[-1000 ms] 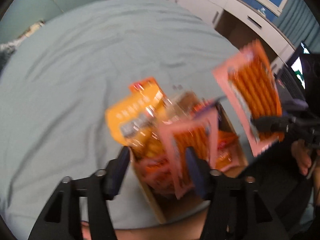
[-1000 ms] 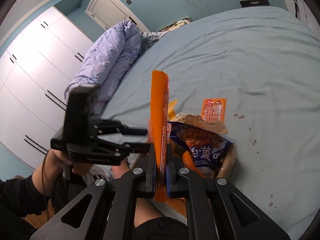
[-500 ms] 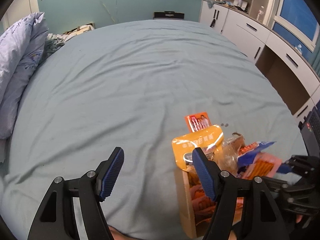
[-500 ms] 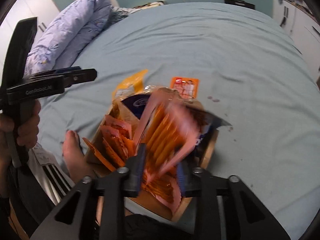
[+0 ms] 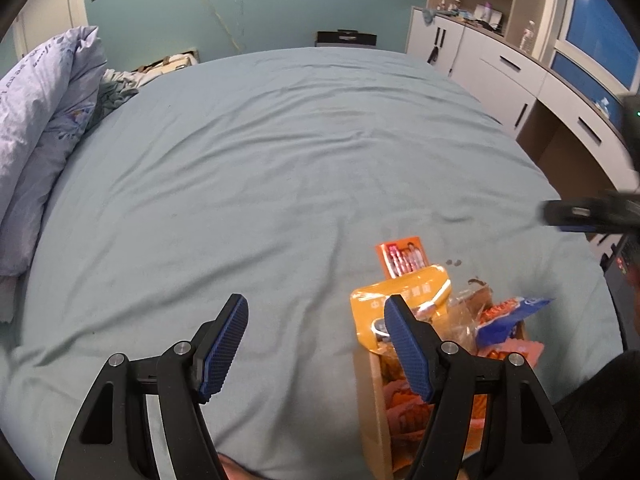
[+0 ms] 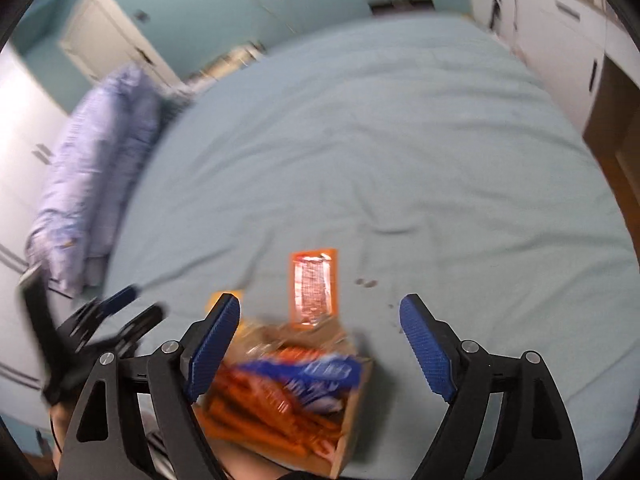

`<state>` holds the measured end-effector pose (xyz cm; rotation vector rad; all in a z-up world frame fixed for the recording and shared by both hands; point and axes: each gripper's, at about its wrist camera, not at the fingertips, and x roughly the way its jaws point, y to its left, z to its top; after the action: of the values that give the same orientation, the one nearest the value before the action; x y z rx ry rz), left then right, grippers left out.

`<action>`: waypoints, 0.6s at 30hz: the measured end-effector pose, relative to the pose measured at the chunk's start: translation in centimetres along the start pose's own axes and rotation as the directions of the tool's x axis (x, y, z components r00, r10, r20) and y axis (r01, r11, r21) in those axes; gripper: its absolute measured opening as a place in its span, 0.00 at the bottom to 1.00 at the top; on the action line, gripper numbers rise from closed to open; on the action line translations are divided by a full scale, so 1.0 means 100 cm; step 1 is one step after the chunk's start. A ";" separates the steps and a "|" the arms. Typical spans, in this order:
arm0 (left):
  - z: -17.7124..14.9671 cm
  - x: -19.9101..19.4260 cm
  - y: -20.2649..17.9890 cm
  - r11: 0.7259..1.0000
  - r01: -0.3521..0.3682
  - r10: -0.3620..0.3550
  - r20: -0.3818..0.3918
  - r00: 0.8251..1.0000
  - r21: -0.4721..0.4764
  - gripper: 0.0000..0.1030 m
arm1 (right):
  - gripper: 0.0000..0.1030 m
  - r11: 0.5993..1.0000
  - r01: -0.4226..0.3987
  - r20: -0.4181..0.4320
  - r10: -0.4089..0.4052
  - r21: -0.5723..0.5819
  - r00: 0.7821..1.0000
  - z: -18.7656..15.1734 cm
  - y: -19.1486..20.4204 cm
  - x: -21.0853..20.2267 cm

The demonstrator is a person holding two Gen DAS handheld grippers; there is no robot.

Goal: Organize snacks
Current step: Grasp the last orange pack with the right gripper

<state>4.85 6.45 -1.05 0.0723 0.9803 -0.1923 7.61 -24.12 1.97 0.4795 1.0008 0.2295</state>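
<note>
A cardboard box (image 5: 370,396) (image 6: 352,412) stands at the bed's near edge, stuffed with orange and pink snack packs, a yellow bag (image 5: 400,296) and a blue-and-white bag (image 6: 316,376) (image 5: 508,316). A small orange packet (image 5: 402,258) (image 6: 314,288) lies flat on the sheet just beyond the box. My left gripper (image 5: 316,344) hovers open and empty to the left of the box. My right gripper (image 6: 320,340) hangs above the box, its jaws opening with nothing between them; it shows as a blurred black shape (image 5: 580,214) at the right of the left wrist view.
The light blue bed sheet (image 5: 280,160) stretches far beyond the box. A lilac duvet (image 5: 36,120) is heaped at the left. White cabinets and a desk (image 5: 520,80) line the right wall. A person's bare skin shows below the box.
My right gripper lowered the pink-and-orange snack pack into the box, let go of it, opened and rose. My left gripper swung left, away from over the box.
</note>
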 end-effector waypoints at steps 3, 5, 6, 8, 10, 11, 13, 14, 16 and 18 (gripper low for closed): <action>0.003 0.002 0.006 0.999 -0.027 0.027 0.006 1.000 -0.026 0.69 | 0.80 0.997 0.055 -0.197 -0.044 0.048 0.979 0.030 -0.002 0.051; 0.005 0.005 0.011 0.998 -0.030 0.030 0.005 1.000 -0.051 0.69 | 0.80 0.994 0.095 -0.292 -0.075 0.057 0.954 0.044 0.000 0.079; 0.006 0.007 0.012 0.998 -0.032 0.033 0.002 0.999 -0.059 0.69 | 0.80 0.992 0.120 -0.332 -0.099 0.041 0.938 0.050 0.005 0.095; 0.007 0.011 0.016 0.997 -0.037 0.037 -0.004 0.999 -0.071 0.69 | 0.80 0.990 0.138 -0.386 -0.127 0.000 0.914 0.060 0.016 0.120; 0.008 0.013 0.018 0.996 -0.042 0.041 -0.010 0.999 -0.080 0.69 | 0.80 0.989 0.142 -0.432 -0.140 -0.028 0.891 0.067 0.027 0.143; 0.008 0.014 0.019 0.996 -0.037 0.036 -0.014 0.999 -0.085 0.69 | 0.80 0.990 0.135 -0.454 -0.136 -0.033 0.881 0.071 0.034 0.156; 0.008 0.015 0.020 0.996 -0.018 0.017 -0.020 1.000 -0.092 0.69 | 0.80 0.991 0.126 -0.495 -0.128 -0.038 0.859 0.074 0.040 0.177; 0.009 0.016 0.020 0.996 -0.011 0.009 -0.022 1.000 -0.092 0.69 | 0.80 0.992 0.122 -0.509 -0.125 -0.041 0.852 0.076 0.043 0.188; 0.009 0.016 0.020 0.996 -0.004 0.002 -0.024 1.000 -0.086 0.69 | 0.80 0.992 0.118 -0.553 -0.127 -0.052 0.824 0.075 0.047 0.210; 0.009 0.016 0.021 0.997 -0.002 0.000 -0.019 1.000 -0.082 0.69 | 0.80 0.991 0.123 -0.597 -0.130 -0.054 0.791 0.072 0.049 0.232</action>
<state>6.84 8.13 -1.91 -0.0011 1.0060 -0.1505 26.10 -12.65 -9.83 0.3258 1.6531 0.2743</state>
